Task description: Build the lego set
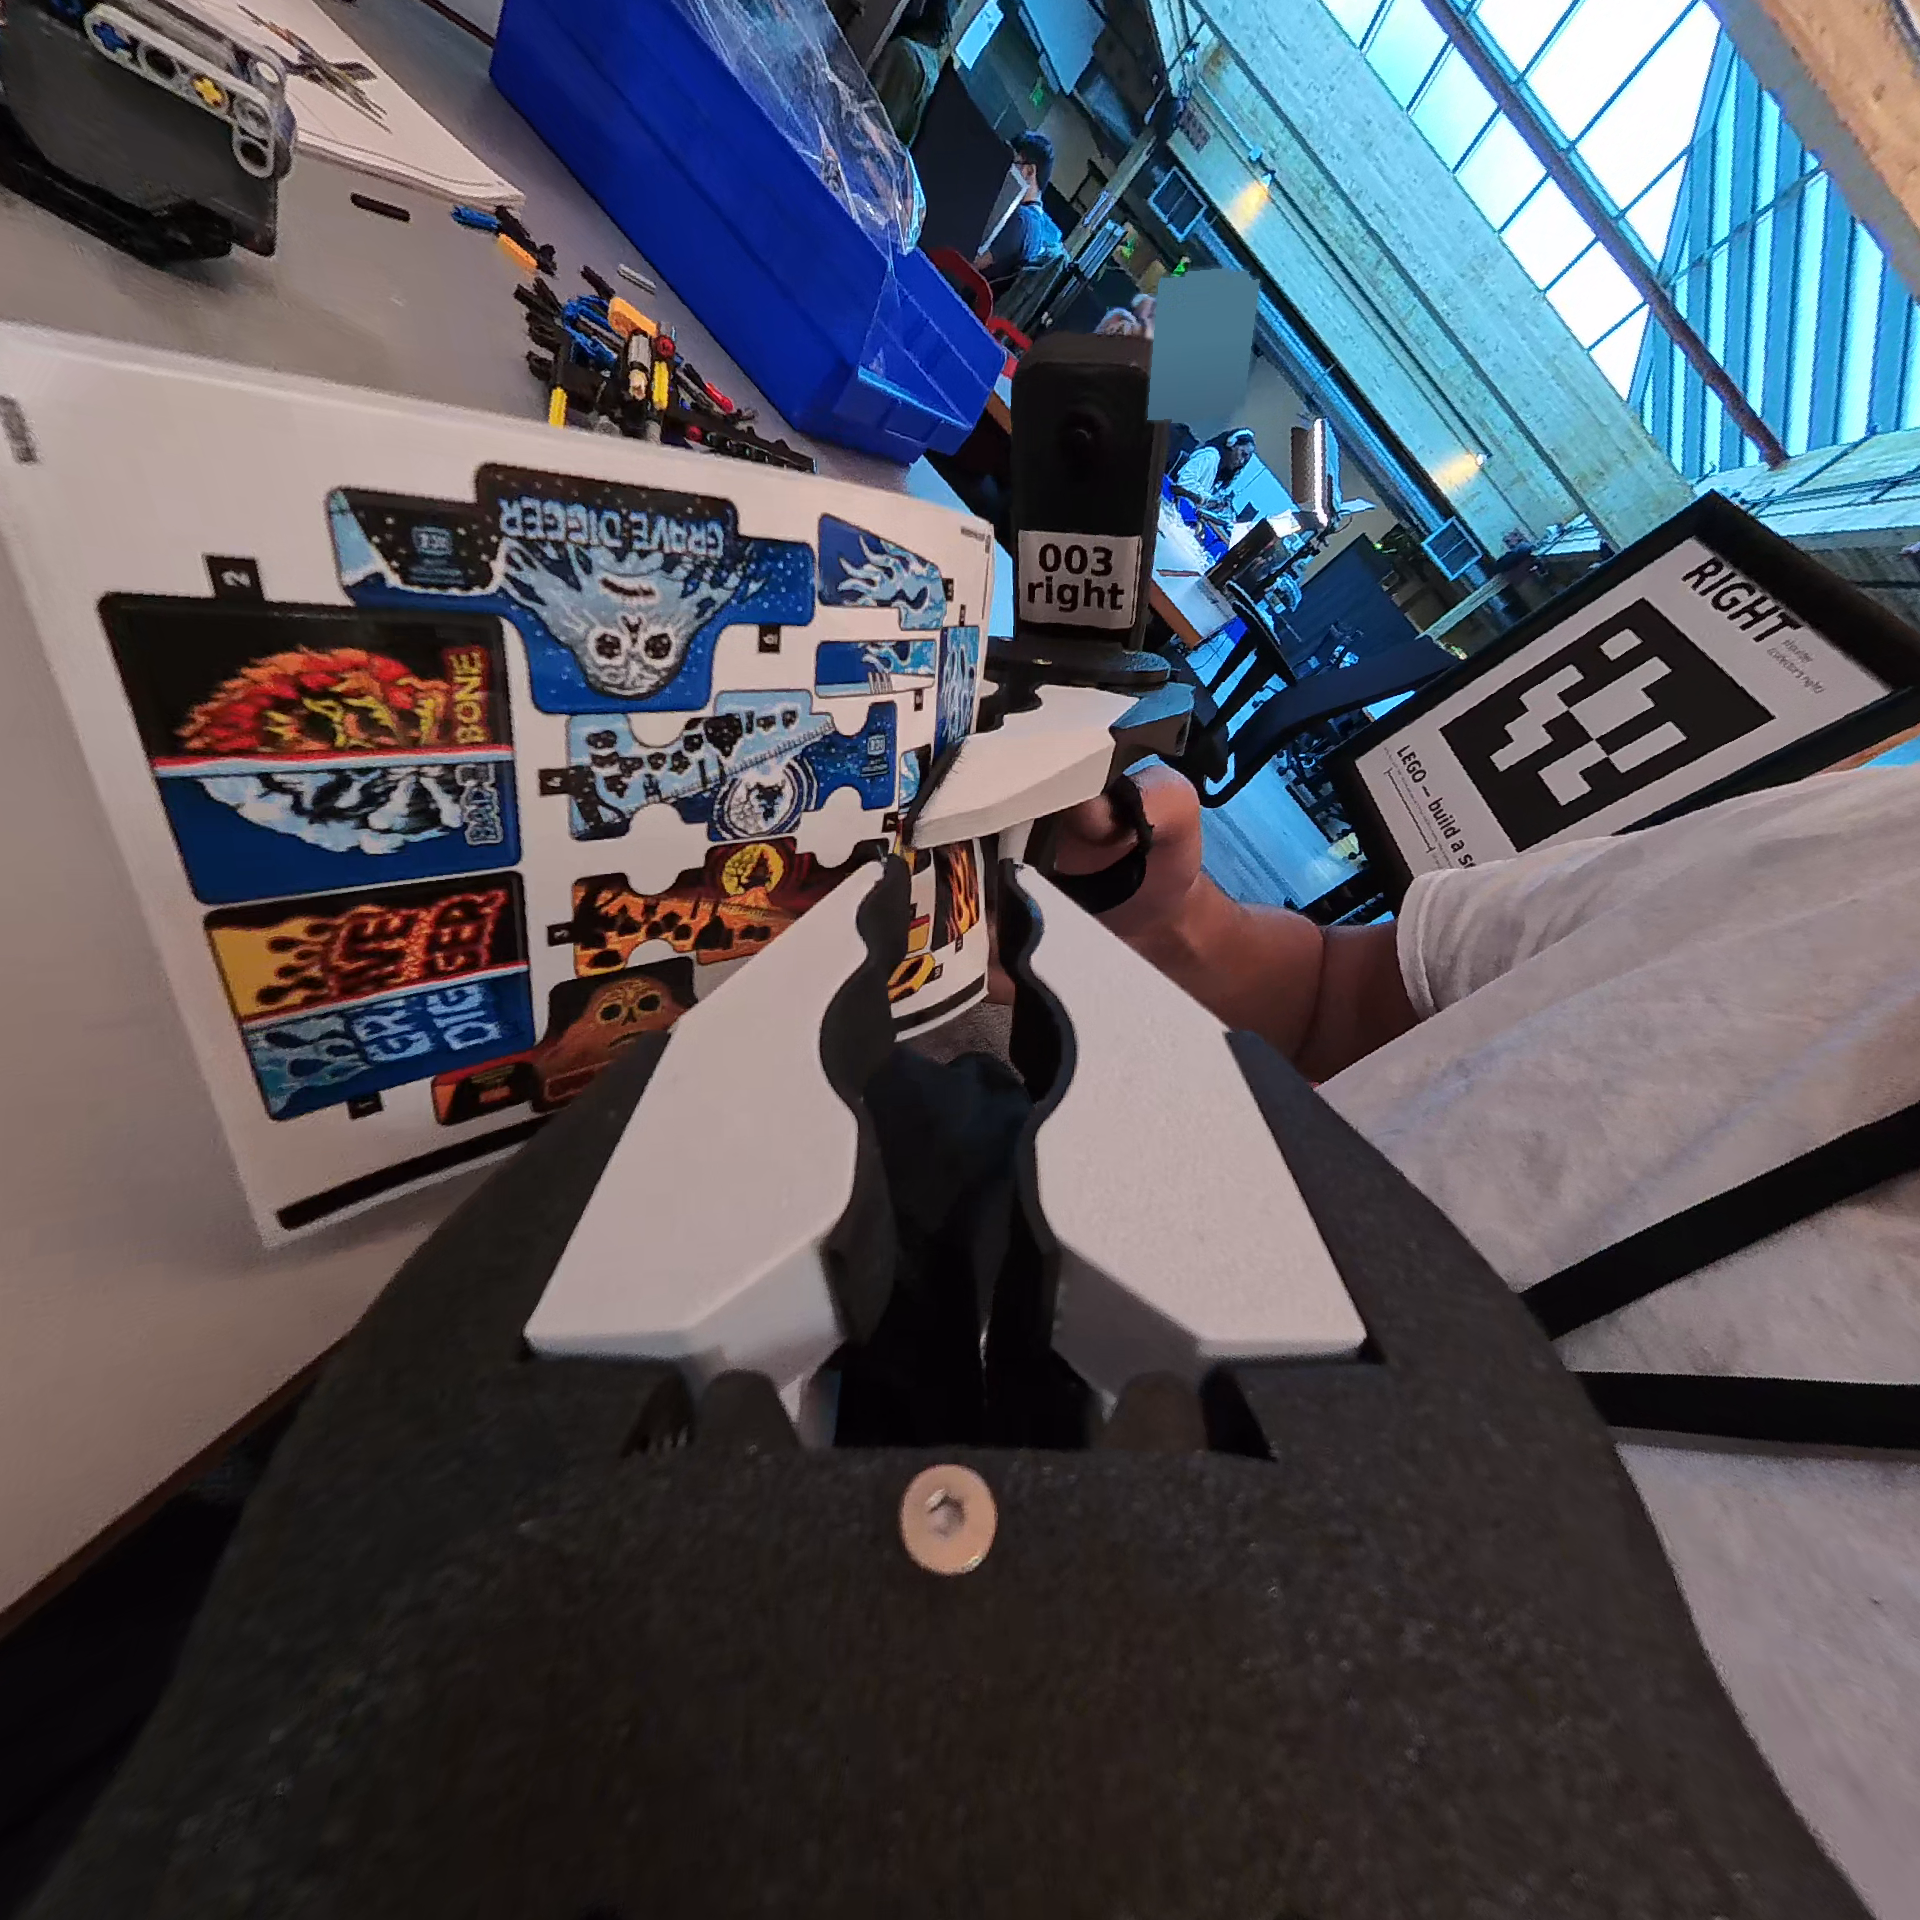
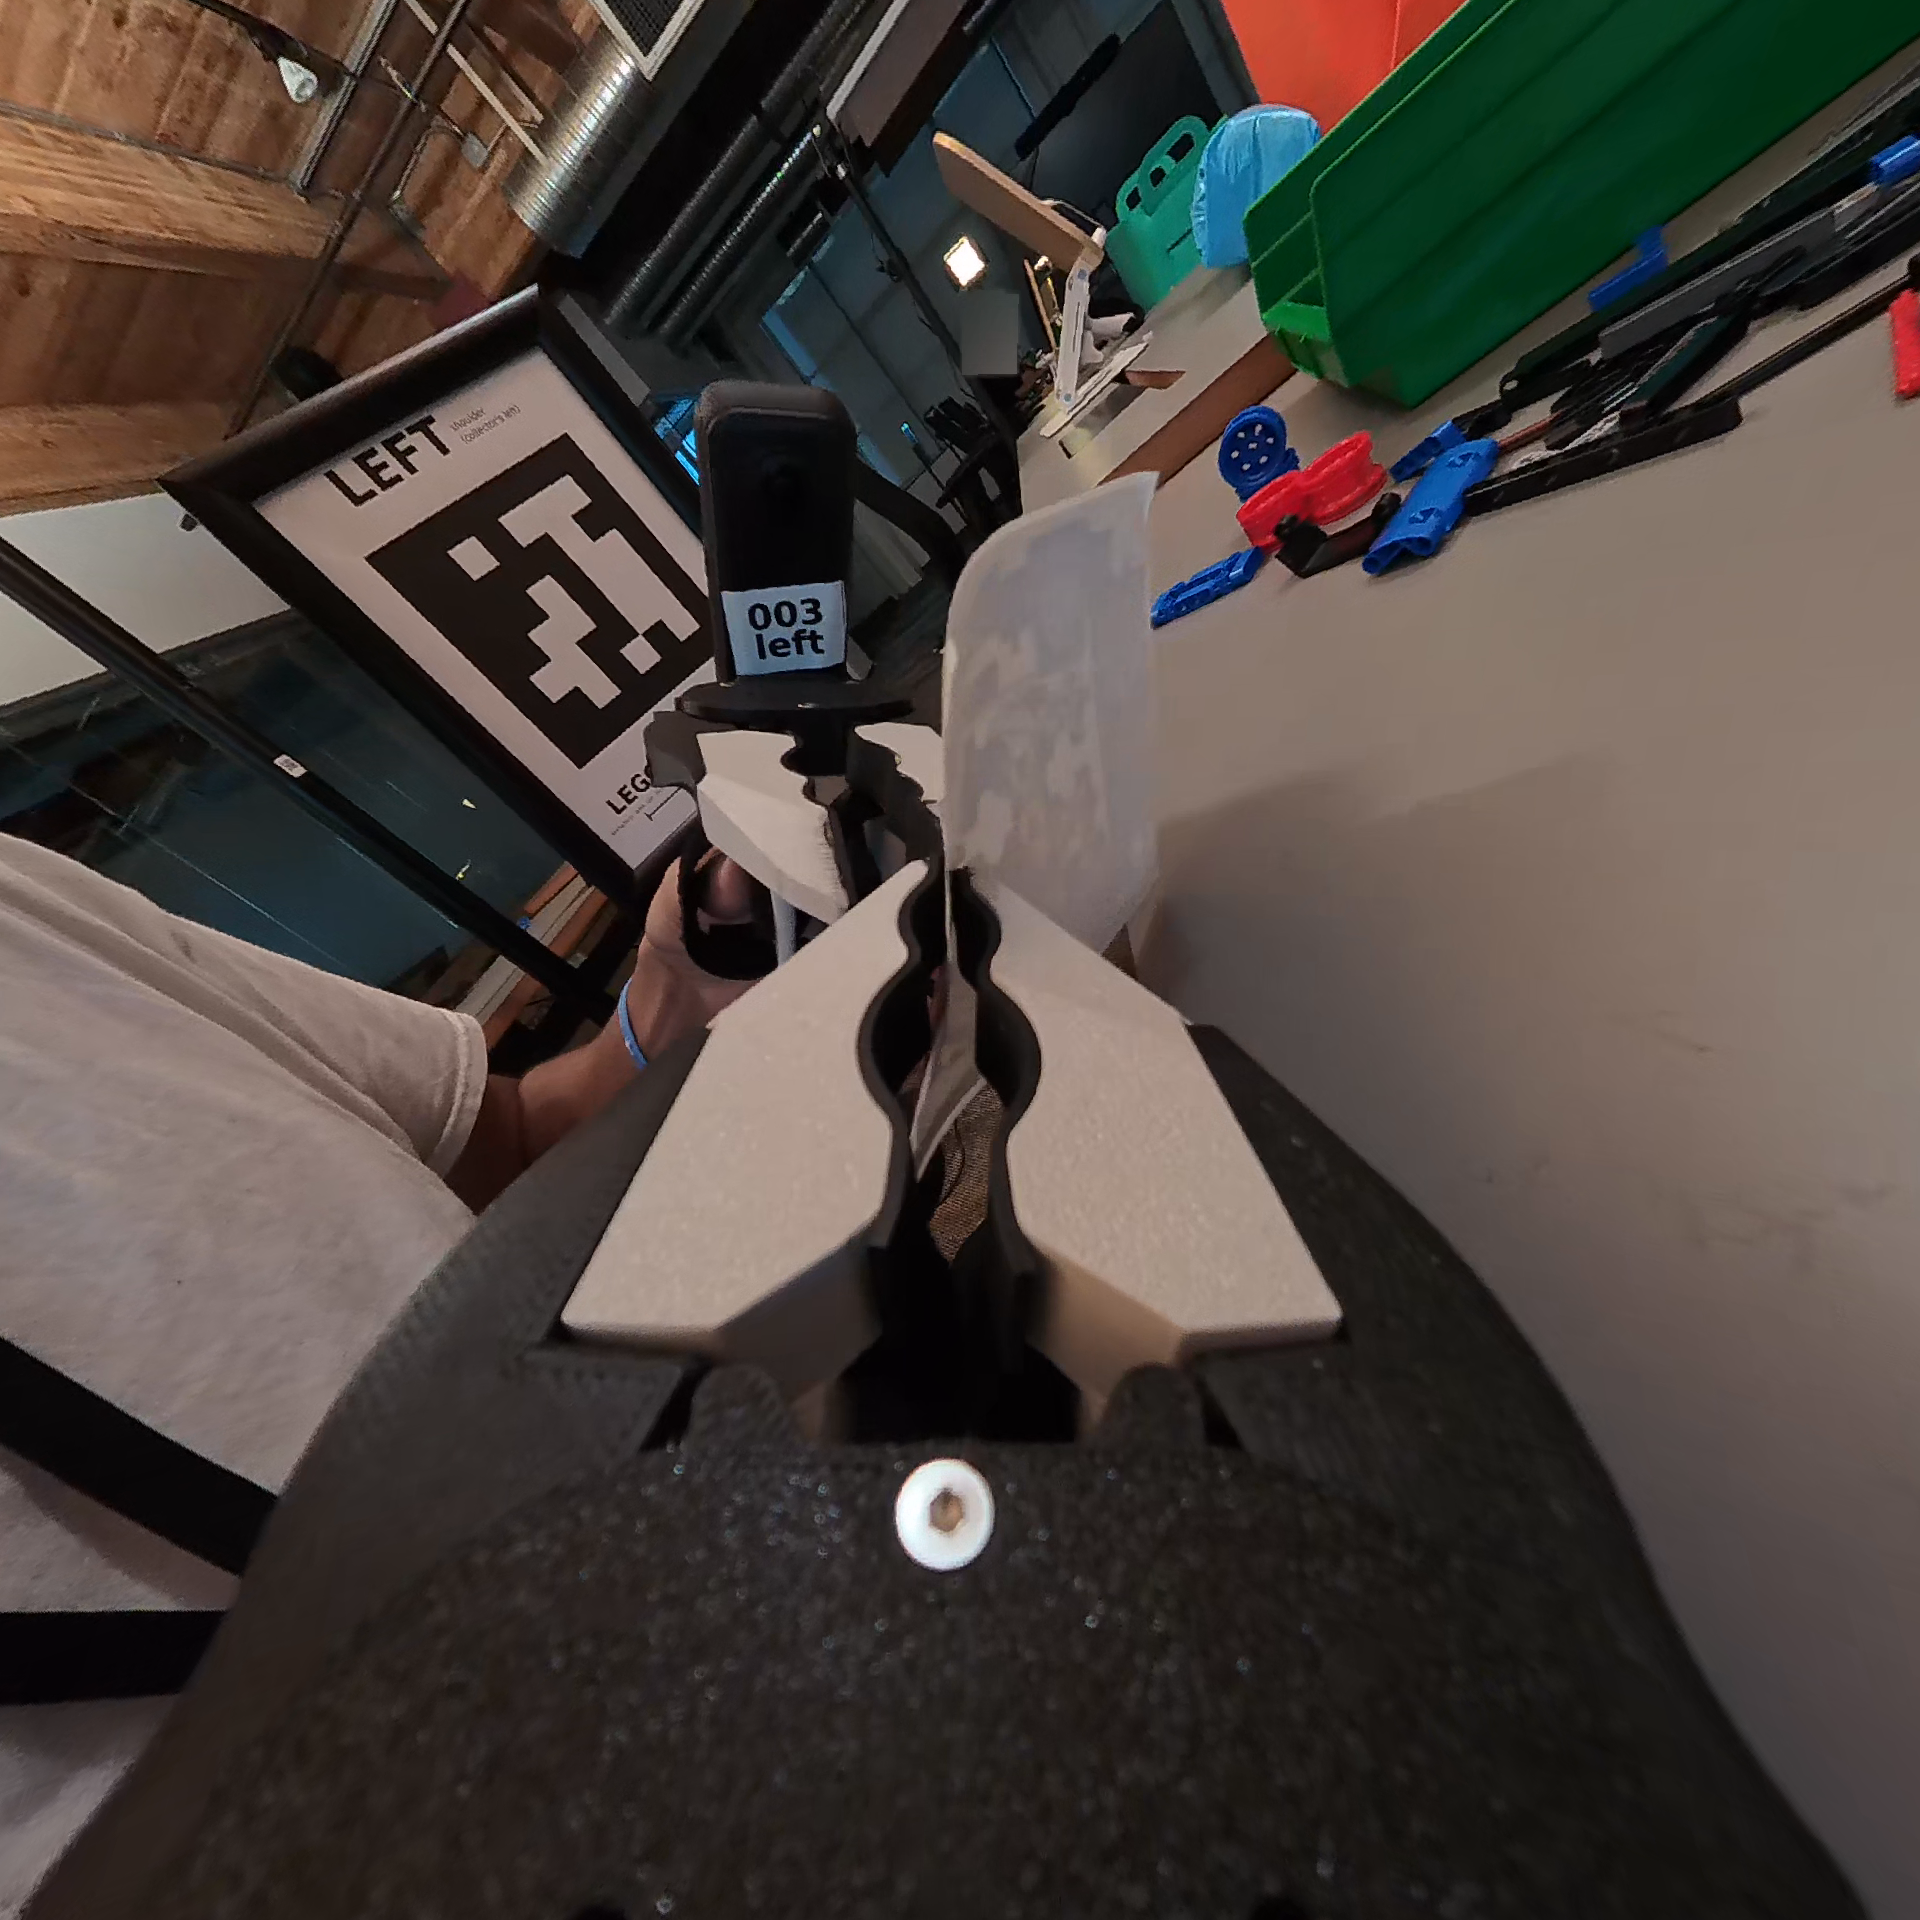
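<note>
- Step in hand, judged: sticker stage of the build; the sticker sheet (image 1: 499, 790) is held up off the grey table (image 2: 1507, 935) between the two grippers, apparently so one decal can be picked off.
- Right gripper (image 2: 951, 883): fingers clenched on the sheet's edge; in the right wrist view the sheet is seen edge-on, pinched between the wavy black pads (image 2: 902, 997), its pale back side curling up above the fingertips.
- Left gripper (image 1: 940, 883): fingers nearly closed, tips at the sheet's near corner by the orange and yellow decals. Whether anything is actually nipped cannot be told; the contact spot is hidden by the right gripper's fingertips, which meet the same corner.
- Both grippers are almost tip to tip, so the working spot is crowded.
- Rest of the set: a partly built black, blue and yellow assembly (image 1: 623, 364) lies on the table beyond the sheet; a built section (image 1: 187, 73) rests on a dark tyre-like base at the far left; loose blue and red parts (image 2: 1340, 499) and black beams (image 2: 1621, 405) are spread further along the table.
- Blue bin (image 1: 727, 208) and green bin (image 2: 1507, 197) stand behind the parts.
- Next move, judged: the decal's corner needs lifting with the left tips while the sheet is kept taut by the right; a fine pinch and a slow peel are called for, then the decal has to be carried to its part.
- Risk, judged: a torn or creased decal, or the sheet slipping.
</note>
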Demonstrator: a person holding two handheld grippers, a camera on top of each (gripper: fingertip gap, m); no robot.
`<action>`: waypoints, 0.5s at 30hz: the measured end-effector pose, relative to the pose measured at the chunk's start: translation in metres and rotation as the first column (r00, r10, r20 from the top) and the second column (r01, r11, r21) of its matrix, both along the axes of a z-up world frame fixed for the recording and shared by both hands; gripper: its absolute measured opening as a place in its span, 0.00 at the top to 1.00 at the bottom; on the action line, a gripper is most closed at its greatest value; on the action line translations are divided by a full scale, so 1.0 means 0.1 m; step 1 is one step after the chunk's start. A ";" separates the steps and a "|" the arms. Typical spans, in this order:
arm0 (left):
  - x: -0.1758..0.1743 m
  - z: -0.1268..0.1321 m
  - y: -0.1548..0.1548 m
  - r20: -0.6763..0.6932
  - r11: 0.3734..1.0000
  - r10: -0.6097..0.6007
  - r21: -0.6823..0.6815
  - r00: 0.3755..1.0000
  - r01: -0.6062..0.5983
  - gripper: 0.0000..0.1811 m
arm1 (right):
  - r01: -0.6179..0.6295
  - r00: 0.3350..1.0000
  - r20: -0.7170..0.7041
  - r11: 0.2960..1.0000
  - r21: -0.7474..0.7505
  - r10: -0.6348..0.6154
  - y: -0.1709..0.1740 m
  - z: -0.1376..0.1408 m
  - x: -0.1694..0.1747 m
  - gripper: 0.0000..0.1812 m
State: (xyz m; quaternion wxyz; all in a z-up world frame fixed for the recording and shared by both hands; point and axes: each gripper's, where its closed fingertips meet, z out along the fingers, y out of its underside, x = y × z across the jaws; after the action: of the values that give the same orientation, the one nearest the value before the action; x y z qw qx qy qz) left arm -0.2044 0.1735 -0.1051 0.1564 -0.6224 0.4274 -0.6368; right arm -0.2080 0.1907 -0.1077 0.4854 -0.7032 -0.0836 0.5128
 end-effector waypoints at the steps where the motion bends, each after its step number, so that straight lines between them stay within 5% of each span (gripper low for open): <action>1: 0.00 0.00 0.00 0.000 1.000 0.000 -0.001 1.000 0.000 0.92 | 0.001 1.000 0.001 1.000 0.001 -0.001 0.00 0.00 0.00 1.00; 15: 0.03 -0.04 0.07 -0.022 0.998 0.050 -0.033 0.999 -0.050 1.00 | 0.016 1.000 0.006 1.000 0.007 -0.016 0.00 0.01 0.00 1.00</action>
State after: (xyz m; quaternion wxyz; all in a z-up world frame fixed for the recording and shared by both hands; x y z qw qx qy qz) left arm -0.2016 0.1800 -0.1091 0.1574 -0.6420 0.4027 -0.6331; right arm -0.2081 0.1907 -0.1066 0.4917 -0.7037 -0.0813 0.5064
